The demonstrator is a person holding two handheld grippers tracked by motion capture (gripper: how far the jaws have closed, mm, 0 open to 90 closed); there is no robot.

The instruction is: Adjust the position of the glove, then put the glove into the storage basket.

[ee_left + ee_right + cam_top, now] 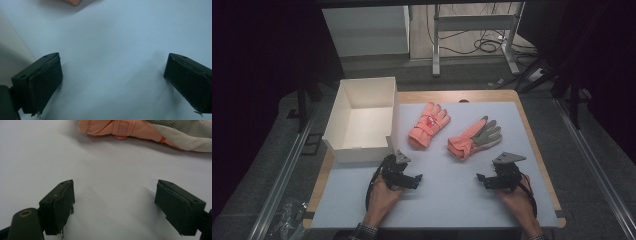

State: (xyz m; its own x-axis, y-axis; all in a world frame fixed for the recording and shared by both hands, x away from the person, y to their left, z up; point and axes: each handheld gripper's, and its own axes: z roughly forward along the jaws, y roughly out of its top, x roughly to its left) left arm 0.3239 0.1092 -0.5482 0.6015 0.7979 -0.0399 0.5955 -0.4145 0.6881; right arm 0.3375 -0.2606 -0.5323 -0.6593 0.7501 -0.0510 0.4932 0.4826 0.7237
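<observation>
Hands come in from the near edge, each holding tongs low over the pale tabletop with the jaws pointing forward. The left tongs stand wide open with nothing between the jaws, as the left gripper view shows over bare surface. The right tongs are likewise spread wide and empty.

Just beyond them lie two orange gloves, apart from each other. The right glove lies grey palm up, its cuff turned toward the right tongs. The left glove lies back up, close beside the open white box.

Risks, as I judge them: soft fabric may bunch or slide ahead of a jaw instead of being pinched; a grip on one thin layer could slip off on lifting; the left tongs could knock the box wall when reaching.
</observation>
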